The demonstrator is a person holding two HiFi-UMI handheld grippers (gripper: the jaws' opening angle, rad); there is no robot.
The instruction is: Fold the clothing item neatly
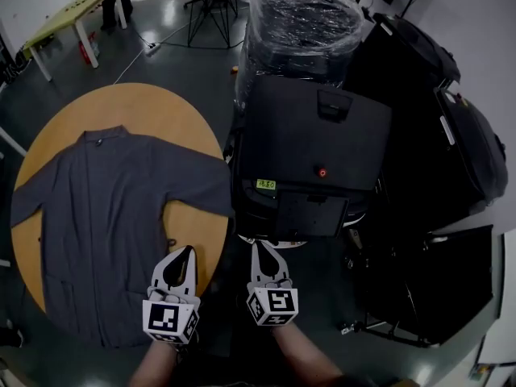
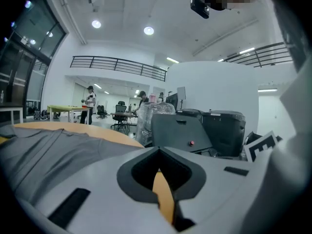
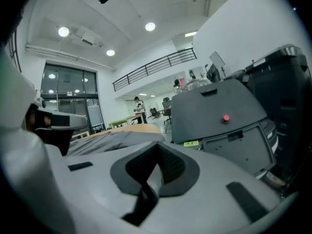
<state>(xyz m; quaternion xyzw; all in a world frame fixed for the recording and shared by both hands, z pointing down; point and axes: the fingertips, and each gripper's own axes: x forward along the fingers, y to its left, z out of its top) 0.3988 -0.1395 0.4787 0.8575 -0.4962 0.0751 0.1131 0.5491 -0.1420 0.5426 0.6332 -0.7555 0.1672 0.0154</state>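
Grey, thin-looking cloth on a smooth wooden worktop (image 1: 173, 111) is likely to slide, and that is the main hazard here. If I pinch the clothing item (image 1: 105, 224) at one edge and pull across, the whole piece may travel with the pull instead of creasing. The hem lies at the near rim and appears to hang over it, so it could drag the rest off the edge.

Second hazard: a pinch that takes only the top layer of a front panel would open the garment rather than fold it.

Third hazard: my right gripper (image 1: 260, 250) hangs beyond the worktop, close to the black equipment case (image 1: 310, 135). A wide swing toward the cloth could knock that case.

Both grippers are clenched with nothing between the jaws. The left gripper (image 1: 186, 253) is above the near right rim of the worktop, just beside the hem, and as far as I can judge it touches no cloth. Neither gripper can take fabric until its jaws are opened.

The clothing item lies flat on the worktop, front up, collar at the far side, hem toward me. Both sleeves are spread outward, and the sleeve on my right reaches the rim next to the case. The front opening runs lengthwise from collar to hem. The surface shows shallow wrinkles only, and no fold has been made.
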